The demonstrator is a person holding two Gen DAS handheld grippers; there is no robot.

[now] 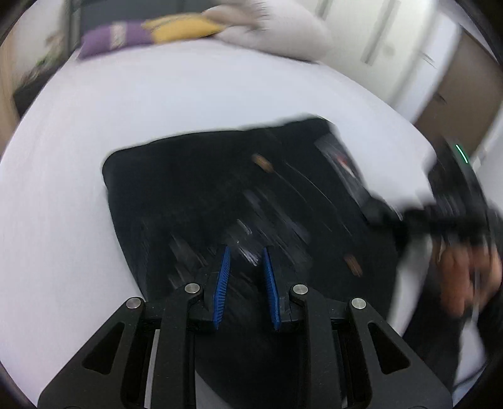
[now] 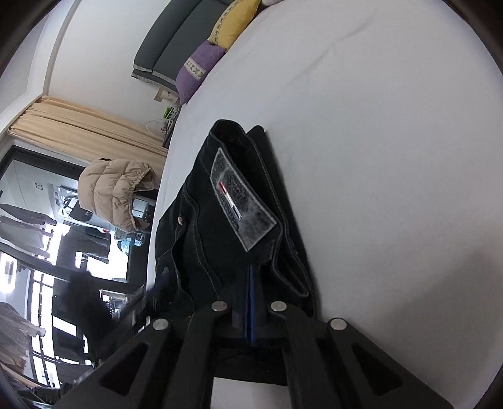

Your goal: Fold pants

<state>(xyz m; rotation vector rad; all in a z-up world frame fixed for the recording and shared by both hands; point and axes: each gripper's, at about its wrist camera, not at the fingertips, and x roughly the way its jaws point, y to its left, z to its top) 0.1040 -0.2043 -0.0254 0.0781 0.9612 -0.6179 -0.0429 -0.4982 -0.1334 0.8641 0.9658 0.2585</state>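
Black jeans [image 1: 220, 195] lie folded into a compact block on a white bed [image 1: 157, 103], with a grey waistband patch [image 1: 342, 166] at the right. My left gripper [image 1: 246, 251] hovers over the near part of the jeans, its blue pads apart and empty. The view is motion-blurred. In the right wrist view the jeans [image 2: 226, 226] show the grey patch [image 2: 242, 201] and contrast stitching. My right gripper [image 2: 253, 273] is shut on the jeans' waistband edge, its blue pads pressed together. The right gripper and hand also show in the left wrist view [image 1: 440, 214], blurred.
A purple pillow [image 1: 116, 37], a yellow pillow [image 1: 185, 28] and a pale bundle [image 1: 276, 28] lie at the bed's far end. White closet doors [image 1: 393, 47] stand behind. In the right wrist view a tan puffer jacket [image 2: 116, 192] hangs beside the bed's left edge.
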